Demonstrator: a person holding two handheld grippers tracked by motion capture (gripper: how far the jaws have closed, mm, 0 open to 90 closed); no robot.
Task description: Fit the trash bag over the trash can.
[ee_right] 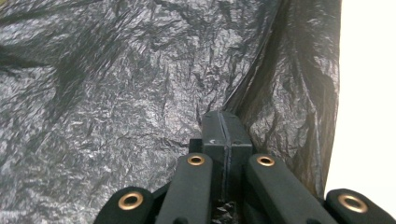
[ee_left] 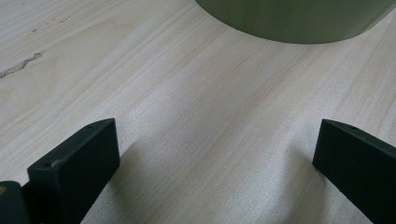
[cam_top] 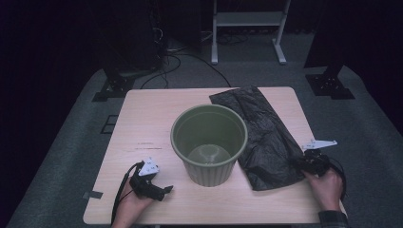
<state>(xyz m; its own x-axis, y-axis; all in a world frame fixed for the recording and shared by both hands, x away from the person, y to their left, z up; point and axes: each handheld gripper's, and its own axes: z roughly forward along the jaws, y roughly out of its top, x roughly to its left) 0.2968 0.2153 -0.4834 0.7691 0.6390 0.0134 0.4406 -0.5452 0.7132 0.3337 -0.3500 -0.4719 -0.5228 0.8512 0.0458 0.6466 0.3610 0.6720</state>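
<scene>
Black plastic bag [cam_top: 263,137] flat, long axis far-left to near-right; right tongs [cam_top: 300,163] pinching its edge; left tongs [cam_top: 166,190] wide.

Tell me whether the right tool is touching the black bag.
Touching. In the right gripper view the right tool has its jaws shut together on a pinched fold of the black bag.

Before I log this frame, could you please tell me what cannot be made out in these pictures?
- High view: the right gripper tips blend into the black plastic bag; dimness hides the contact.
- Right gripper view: the pinched film lies behind the shut jaws; the bag's edges are cut off by the frame.
- Left gripper view: the green bucket is cut off by the top edge.
- High view: the left gripper opening is too small to judge.
</scene>
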